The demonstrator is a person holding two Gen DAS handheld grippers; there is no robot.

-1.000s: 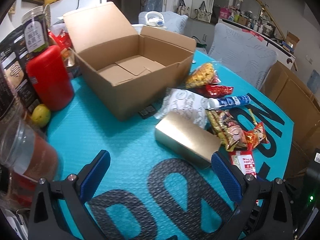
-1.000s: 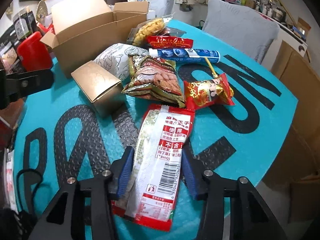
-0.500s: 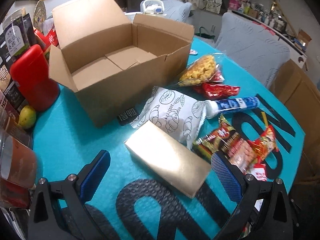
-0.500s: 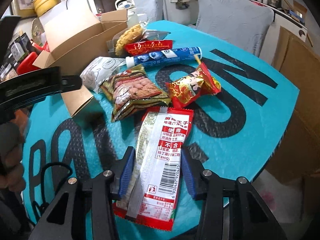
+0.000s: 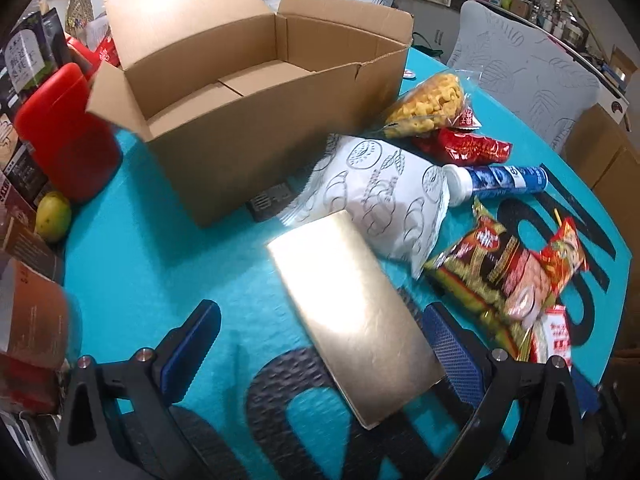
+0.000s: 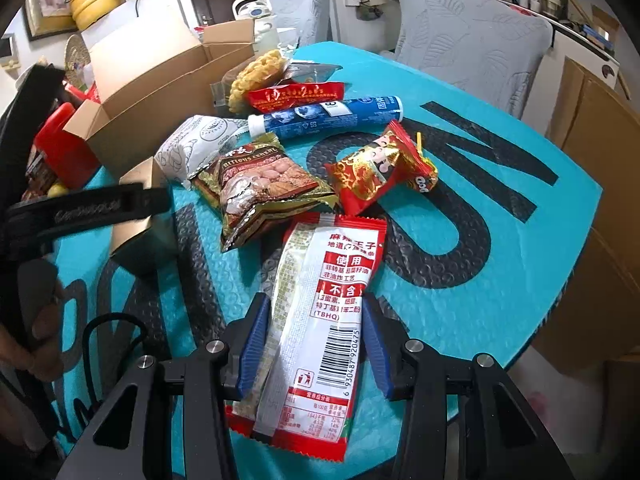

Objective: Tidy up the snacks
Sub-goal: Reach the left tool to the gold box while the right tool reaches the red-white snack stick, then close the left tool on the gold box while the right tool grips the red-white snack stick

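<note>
Gripping a red-white snack packet (image 6: 320, 320) with right tongs (image 6: 312, 344) over the teal worktop (image 6: 500, 280).
Left tongs (image 5: 320, 344) gape wide, empty, around gold box (image 5: 352, 312); cardboard box (image 5: 256, 92) beyond.

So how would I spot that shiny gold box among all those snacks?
Find the open cardboard box on the teal table. Just in front of it, beside the white croissant-print bag, lies the gold box: the only plain, unprinted, hard-edged item there.
</note>
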